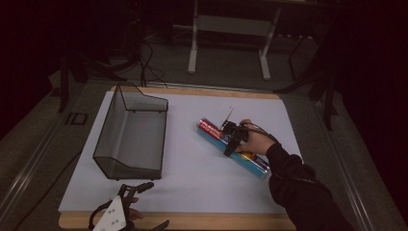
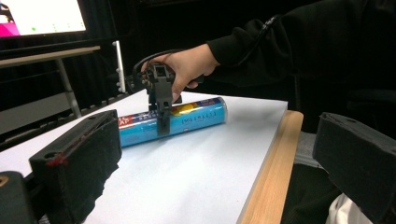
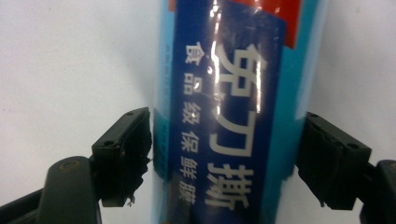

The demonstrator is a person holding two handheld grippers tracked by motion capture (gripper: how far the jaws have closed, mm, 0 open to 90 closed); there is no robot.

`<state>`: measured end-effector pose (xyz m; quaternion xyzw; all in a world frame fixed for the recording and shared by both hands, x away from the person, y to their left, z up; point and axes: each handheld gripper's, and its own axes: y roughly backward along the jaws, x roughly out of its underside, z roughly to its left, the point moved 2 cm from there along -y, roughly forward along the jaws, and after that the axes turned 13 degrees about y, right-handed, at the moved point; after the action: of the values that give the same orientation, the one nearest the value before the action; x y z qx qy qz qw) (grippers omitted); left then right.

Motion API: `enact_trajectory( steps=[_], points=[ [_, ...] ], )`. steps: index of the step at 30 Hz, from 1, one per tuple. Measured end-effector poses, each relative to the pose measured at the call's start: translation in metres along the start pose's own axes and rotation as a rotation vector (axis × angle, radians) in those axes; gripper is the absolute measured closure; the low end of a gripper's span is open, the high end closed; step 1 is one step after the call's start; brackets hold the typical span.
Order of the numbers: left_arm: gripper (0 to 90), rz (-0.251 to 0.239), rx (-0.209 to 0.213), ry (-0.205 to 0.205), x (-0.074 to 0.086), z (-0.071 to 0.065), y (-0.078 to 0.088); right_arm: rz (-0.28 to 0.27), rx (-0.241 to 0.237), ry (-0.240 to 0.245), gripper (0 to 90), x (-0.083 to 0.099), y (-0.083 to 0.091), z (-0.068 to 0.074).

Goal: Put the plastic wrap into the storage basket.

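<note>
- The right gripper [image 1: 232, 139] is down over a blue cling-film tube [image 1: 234, 147], its 2 black jaws straddling the tube, 1 on each side.
- In the right gripper view [image 3: 223, 158] both jaws sit against the tube's [image 3: 224, 116] sides, closed in to its width; whether they are squeezing hard I cannot tell.
- The tube lies flat on the white sheet [image 1: 192, 168], angled across the table's right half, with a red band at its far end and white Chinese lettering on a dark blue label.
- The person's right hand [image 1: 257, 143] grips the tool just behind the jaws; from the left gripper view the hand [image 2: 189, 67] arches above the tube [image 2: 187, 119].
- The left gripper [image 1: 137, 204] rests at the near edge of the wooden table [image 1: 216, 222], jaws spread wide with nothing between them, well apart from the tube.
- A dark wire-mesh file holder [image 1: 131, 139] stands on the sheet's left side, just beyond the left gripper.
</note>
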<state>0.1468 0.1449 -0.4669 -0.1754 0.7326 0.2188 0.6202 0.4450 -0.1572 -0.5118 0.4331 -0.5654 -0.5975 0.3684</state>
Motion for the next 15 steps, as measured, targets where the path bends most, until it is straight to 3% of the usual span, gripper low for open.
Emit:
enact_trajectory(
  steps=[7,9,11,15],
  points=[
    [2.1,0.002,-0.001,-0.003,0.000,0.000,0.000,0.042,-0.026,-0.030,28.7,-0.003,-0.007,-0.003],
    [2.1,0.006,-0.004,-0.006,0.000,0.000,0.000,0.058,-0.029,0.000,28.6,-0.004,-0.009,-0.003],
    [2.1,0.006,-0.002,-0.005,0.000,0.000,0.000,0.064,-0.036,-0.001,28.7,-0.005,-0.010,-0.004],
    [2.1,0.009,-0.005,-0.007,0.001,0.000,0.000,0.075,-0.053,-0.059,30.6,-0.006,-0.013,-0.003]
  ],
)
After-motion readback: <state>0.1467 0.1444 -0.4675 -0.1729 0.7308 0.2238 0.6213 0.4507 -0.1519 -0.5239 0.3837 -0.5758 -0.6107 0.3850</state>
